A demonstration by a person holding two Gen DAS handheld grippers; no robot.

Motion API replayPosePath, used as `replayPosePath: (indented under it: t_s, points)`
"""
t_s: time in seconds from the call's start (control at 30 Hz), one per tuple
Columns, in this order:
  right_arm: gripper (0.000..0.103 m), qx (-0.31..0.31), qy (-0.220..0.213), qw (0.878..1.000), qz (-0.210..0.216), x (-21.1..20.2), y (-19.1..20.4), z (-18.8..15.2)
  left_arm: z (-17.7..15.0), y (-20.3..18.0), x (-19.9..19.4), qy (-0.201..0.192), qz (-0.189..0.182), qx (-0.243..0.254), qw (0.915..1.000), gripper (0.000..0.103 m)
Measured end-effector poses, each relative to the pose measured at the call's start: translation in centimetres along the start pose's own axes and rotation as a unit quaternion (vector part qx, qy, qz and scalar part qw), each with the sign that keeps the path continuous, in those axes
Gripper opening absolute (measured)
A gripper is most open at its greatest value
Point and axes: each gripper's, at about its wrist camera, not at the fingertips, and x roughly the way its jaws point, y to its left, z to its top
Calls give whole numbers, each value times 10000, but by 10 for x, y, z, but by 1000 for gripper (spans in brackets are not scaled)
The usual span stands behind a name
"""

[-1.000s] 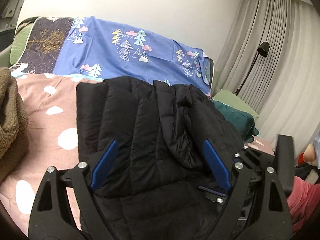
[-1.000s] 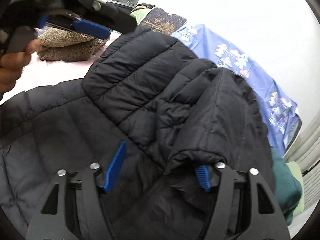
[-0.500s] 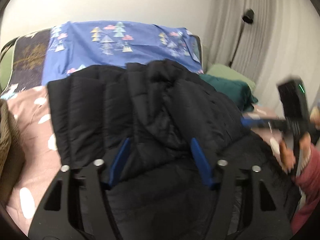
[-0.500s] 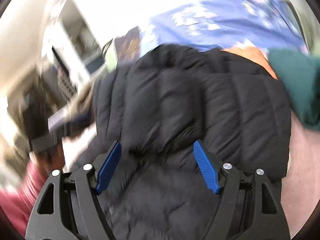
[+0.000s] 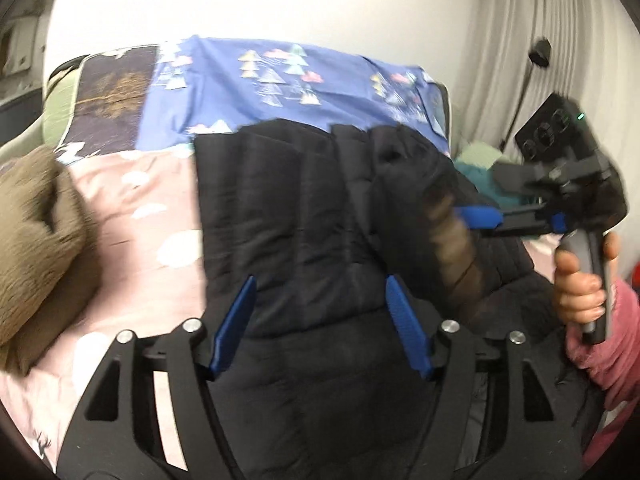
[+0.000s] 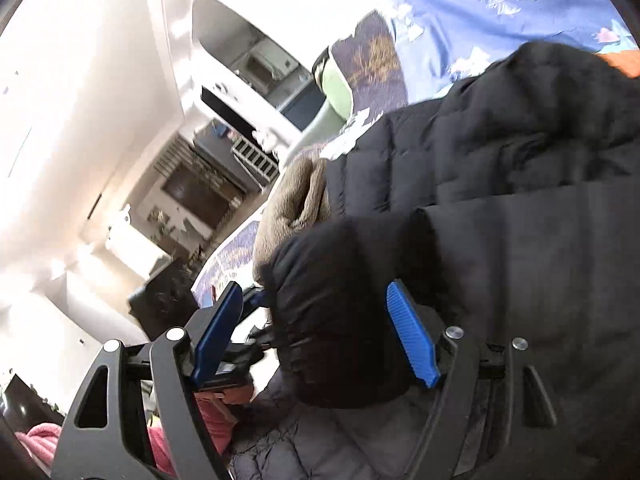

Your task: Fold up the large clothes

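Note:
A black quilted puffer jacket (image 5: 304, 216) lies on the pink spotted bedsheet (image 5: 148, 248). My left gripper (image 5: 320, 320) is open, its blue pads above the jacket's near part, holding nothing. My right gripper (image 6: 312, 328) is open; a black sleeve (image 6: 332, 320) hangs between its blue pads, not pinched. In the left wrist view the right gripper (image 5: 480, 216) shows at the right, held by a hand, over the jacket's right side. The jacket fills the right of the right wrist view (image 6: 520, 200).
A brown fleece garment (image 5: 36, 248) lies at the bed's left, also in the right wrist view (image 6: 296, 204). A blue tree-print cover (image 5: 288, 84) is behind the jacket. Green clothes (image 5: 484, 176) sit at the right by grey curtains (image 5: 500, 60). A pink sleeve (image 5: 612, 344) is at the right.
The right gripper swung left across the jacket and rolled, and the black sleeve now hangs between its pads. The left gripper drew back slightly and stayed open.

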Motion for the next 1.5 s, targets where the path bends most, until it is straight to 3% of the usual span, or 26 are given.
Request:
replayPosePath:
  t_s: [0.07,0.13,0.27,0.37,0.4,0.47,0.5,0.53,0.57,0.63,0.7,0.77,0.87,0.9,1.0,1.1,1.23,1.37,1.43,1.5]
  points:
    - [75,139,41,9999,28,1,-3,-5,-4,9,-6,79,-9,-82,9999,71]
    - [75,100,29,9997,-201,-5,-4,-14,-8,10,-8,123,-126,-44,9998,80]
    - [75,-258,16,9932,-1136,-30,-5,-35,-12,3,9,313,-524,125,9981,85]
    - [75,-365,95,9834,-1773,-46,-12,-52,-12,-2,37,565,-443,240,9971,85]
    - [75,-378,139,9782,-2036,-50,-16,-59,-12,-4,48,673,-234,354,9968,83]
    - [75,-318,223,9721,-2315,-60,-25,-73,-12,-4,72,985,97,480,9939,71]
    - [75,-275,265,9700,-2399,-64,-30,-78,-12,-4,79,1078,56,451,9931,55]
    - [74,-229,301,9678,-2488,-67,-35,-83,-12,-3,85,1169,-24,405,9923,24]
    - [73,-184,325,9659,-2561,-68,-40,-85,-10,-4,90,1229,-112,378,9916,10]
    - [69,-43,303,9633,-2666,-70,-49,-85,-2,-9,85,957,97,461,9943,5]
    - [69,31,174,9642,-2646,-75,-51,-81,15,-23,62,239,382,793,9958,5]
    - [69,-55,78,9624,-2714,-71,-53,-74,29,-27,51,-176,489,946,9942,5]
    - [69,-53,143,9527,-3035,-53,-67,-67,36,-17,73,103,681,945,9931,10]
    - [69,54,165,9520,-3057,-50,-73,-67,30,-9,90,377,890,909,9912,15]
    - [69,149,179,9551,-2955,-50,-72,-75,10,5,112,773,1047,803,9882,32]
    - [69,-92,170,9517,-3065,-59,-56,-81,4,10,100,671,978,658,9908,39]
    - [69,-631,-226,9341,-3505,-74,-25,-82,9,4,76,419,1147,753,9897,49]
    - [69,-907,-525,9141,-3918,-73,-22,-69,14,-9,47,-5,1128,702,9911,48]
    - [66,-793,-395,9113,-4020,-57,-33,-58,12,-18,35,-138,885,674,9937,33]
    - [63,-618,-193,9104,-4086,-42,-48,-56,7,-33,32,-67,399,772,9962,28]
